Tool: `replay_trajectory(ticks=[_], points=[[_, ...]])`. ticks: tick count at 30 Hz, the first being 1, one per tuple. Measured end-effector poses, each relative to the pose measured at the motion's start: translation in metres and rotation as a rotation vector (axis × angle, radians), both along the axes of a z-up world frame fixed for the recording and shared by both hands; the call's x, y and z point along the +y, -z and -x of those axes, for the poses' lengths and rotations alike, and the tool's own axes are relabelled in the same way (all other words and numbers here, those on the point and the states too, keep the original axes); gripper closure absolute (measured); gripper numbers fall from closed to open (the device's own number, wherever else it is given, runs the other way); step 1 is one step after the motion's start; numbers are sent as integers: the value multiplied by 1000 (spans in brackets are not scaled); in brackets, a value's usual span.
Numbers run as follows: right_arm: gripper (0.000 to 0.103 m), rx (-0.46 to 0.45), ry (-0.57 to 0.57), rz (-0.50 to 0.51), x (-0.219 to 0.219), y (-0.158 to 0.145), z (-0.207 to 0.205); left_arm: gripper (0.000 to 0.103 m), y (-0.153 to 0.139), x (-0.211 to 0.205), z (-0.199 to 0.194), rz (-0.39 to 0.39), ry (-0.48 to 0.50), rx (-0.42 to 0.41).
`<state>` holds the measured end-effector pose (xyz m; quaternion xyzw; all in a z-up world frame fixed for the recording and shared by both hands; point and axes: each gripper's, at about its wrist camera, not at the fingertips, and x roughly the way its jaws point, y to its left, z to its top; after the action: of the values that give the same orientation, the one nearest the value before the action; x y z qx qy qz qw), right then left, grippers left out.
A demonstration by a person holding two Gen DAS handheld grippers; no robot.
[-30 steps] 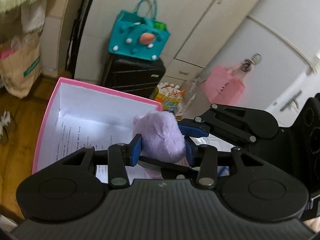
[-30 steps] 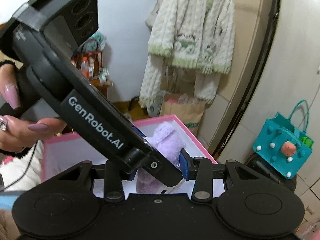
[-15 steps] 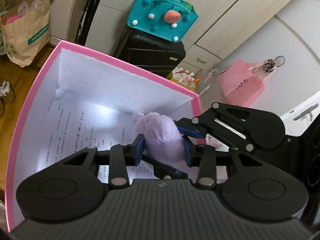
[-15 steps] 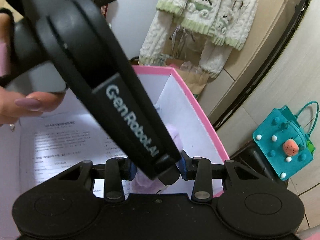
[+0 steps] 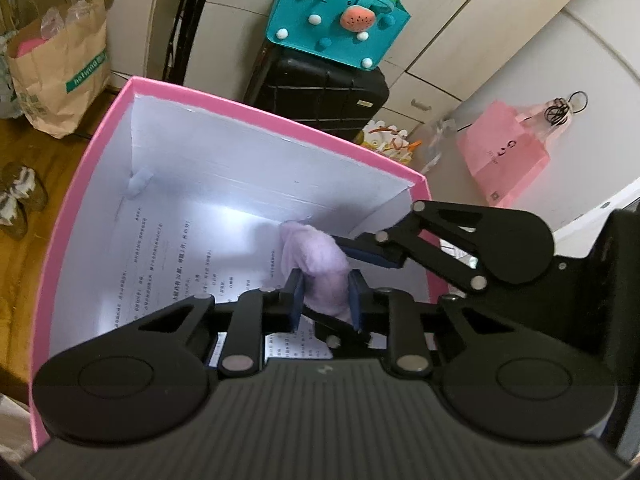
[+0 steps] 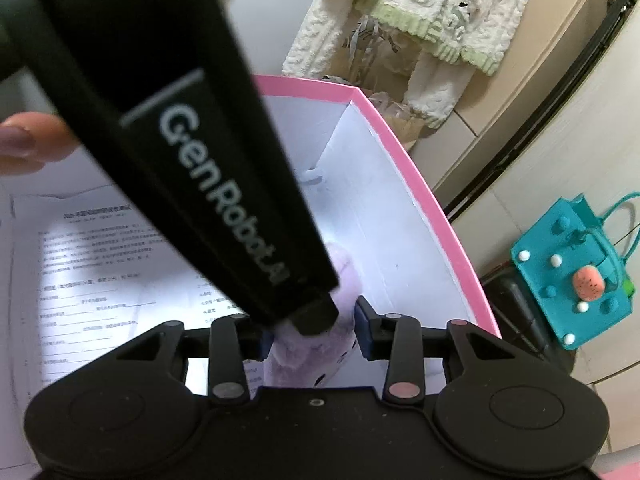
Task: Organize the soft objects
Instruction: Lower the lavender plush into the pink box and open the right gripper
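A lilac plush toy (image 5: pixel 316 256) hangs low inside the pink box (image 5: pixel 256 114) with white walls, just above a printed sheet (image 5: pixel 168 256) on its floor. My left gripper (image 5: pixel 326 300) is shut on the toy, its blue pads squeezing the plush narrow. My right gripper (image 6: pixel 314 332) comes in from the right and is also shut on the same toy (image 6: pixel 308 356); one of its fingers (image 5: pixel 372 254) presses the plush's side. In the right wrist view the left gripper's black body (image 6: pixel 224 200) hides most of the toy. The box rim (image 6: pixel 420 184) curves past on the right.
A teal bag (image 5: pixel 336 20) sits on a black suitcase (image 5: pixel 320 96) behind the box. A pink paper bag (image 5: pixel 508 156) hangs on the cabinet at right, a brown paper bag (image 5: pixel 60 76) and shoes (image 5: pixel 20 196) at left. A person's fingertip (image 6: pixel 28 140) shows.
Both grippers have sunk with the plush toy from above the rim down into the box. The left jaws have closed tighter, pinching the toy thinner.
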<state>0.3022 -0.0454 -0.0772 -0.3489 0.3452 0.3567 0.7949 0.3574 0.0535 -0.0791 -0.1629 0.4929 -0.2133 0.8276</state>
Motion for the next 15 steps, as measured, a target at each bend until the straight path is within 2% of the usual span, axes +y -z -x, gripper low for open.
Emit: replay_trajectory(ticks=[7, 12, 15], points=[[60, 48, -29, -25, -12, -5, 3, 83, 4, 3, 3, -99, -25, 5], [66, 10, 18, 15, -12, -1, 8, 82, 15, 4, -1, -117, -54, 30], [69, -16, 51, 15, -11, -3, 12, 79, 14, 1, -2, -142, -82, 3]])
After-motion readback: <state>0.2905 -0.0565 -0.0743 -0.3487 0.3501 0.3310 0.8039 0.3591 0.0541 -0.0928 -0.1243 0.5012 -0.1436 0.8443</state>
